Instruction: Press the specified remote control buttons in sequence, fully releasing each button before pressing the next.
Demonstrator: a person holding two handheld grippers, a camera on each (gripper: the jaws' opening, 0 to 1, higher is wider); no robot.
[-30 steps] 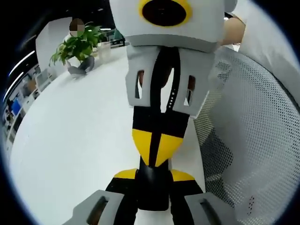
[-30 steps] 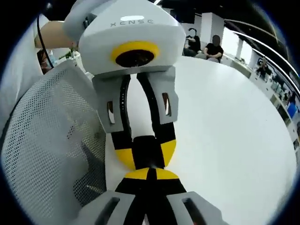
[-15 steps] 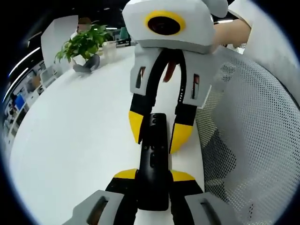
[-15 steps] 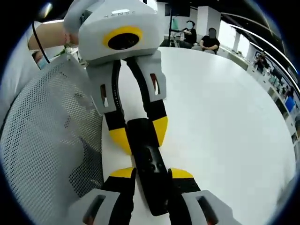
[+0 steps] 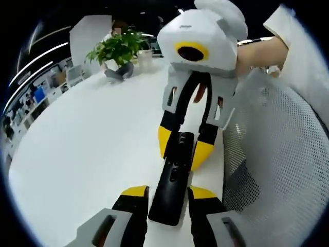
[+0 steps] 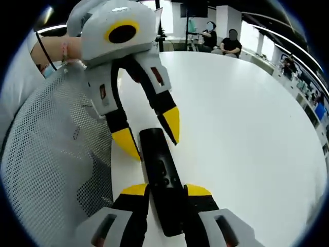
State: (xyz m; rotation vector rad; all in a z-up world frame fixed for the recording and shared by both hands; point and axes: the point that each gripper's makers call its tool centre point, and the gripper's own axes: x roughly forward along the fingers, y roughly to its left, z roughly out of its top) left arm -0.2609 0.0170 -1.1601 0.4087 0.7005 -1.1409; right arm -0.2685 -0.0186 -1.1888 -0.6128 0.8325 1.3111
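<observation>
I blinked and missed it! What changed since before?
The right gripper opened its jaws and pulled back, now straddling one end of the black remote control. More of it shows. It stayed flat on the white table, its other end between the left gripper's jaws.

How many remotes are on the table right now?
1. The remote lies on the white table between the two grippers, beside a mesh chair back. The left gripper view shows no second one.

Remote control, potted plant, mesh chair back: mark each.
remote control [image 5: 171, 185], left gripper view, upper face near the buttons
potted plant [image 5: 117, 50], left gripper view, leaves
mesh chair back [image 6: 49, 154], right gripper view, mesh panel
</observation>
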